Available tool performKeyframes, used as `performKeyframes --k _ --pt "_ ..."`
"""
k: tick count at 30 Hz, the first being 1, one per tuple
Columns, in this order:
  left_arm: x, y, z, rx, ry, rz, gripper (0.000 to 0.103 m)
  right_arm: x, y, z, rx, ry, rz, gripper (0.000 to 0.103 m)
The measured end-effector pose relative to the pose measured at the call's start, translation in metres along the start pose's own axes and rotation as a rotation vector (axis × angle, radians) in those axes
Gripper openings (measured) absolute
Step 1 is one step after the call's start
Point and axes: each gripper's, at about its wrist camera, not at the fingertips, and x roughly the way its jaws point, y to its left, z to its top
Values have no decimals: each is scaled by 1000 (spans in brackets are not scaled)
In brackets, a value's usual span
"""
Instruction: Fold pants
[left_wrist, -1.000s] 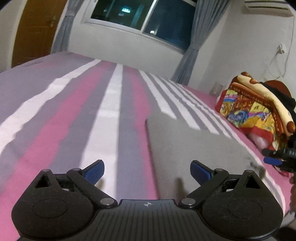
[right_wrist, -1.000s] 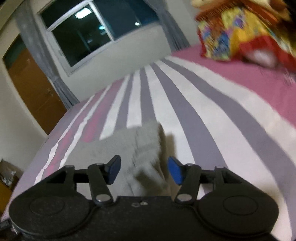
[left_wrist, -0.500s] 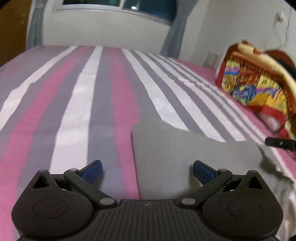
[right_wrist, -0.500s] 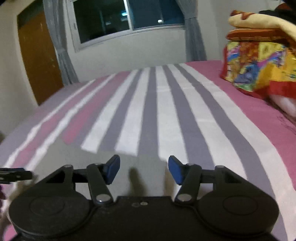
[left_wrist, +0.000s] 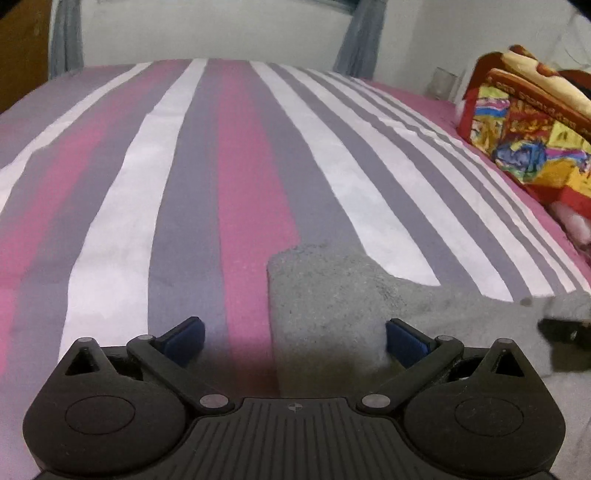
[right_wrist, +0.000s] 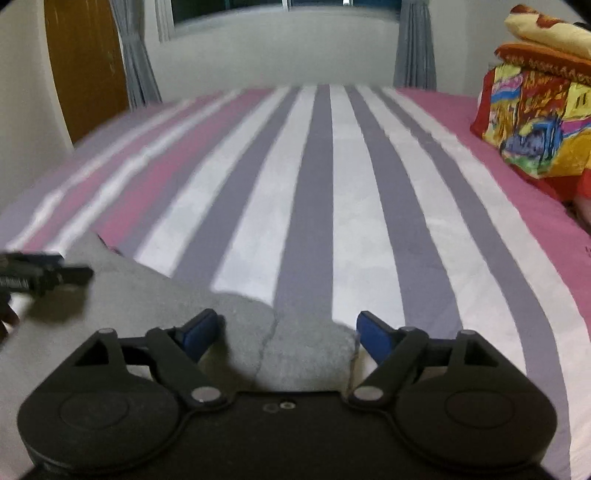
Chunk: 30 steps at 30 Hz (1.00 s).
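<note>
I had both tools angled down over the bed (left_wrist: 192, 177), whose sheet ran in pink, grey and white stripes. My left hand-held gripper (left_wrist: 294, 334) hung with its blue pads spread as wide as they go, the left corner of the grey pants (left_wrist: 325, 291) lying flat beneath them, unpinched. My right hand-held gripper (right_wrist: 286, 330) had just been opening, its pads apart over the pants' other corner (right_wrist: 295, 343). A bright folded blanket (right_wrist: 535, 122) sat at the bed's far right
</note>
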Motion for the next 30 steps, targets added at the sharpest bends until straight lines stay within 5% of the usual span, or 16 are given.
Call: performKeyframes --k 7,16,30 --pt "-52 -22 -35 96 -8 25 103 -38 -5 -16 84 -43 63 89" --pt "-107 -32 -92 86 -16 25 103 -68 1 -70 119 67 69 92" --pt "-144 -37 -120 88 -20 48 103 -93 -1 -89 145 84 57 92"
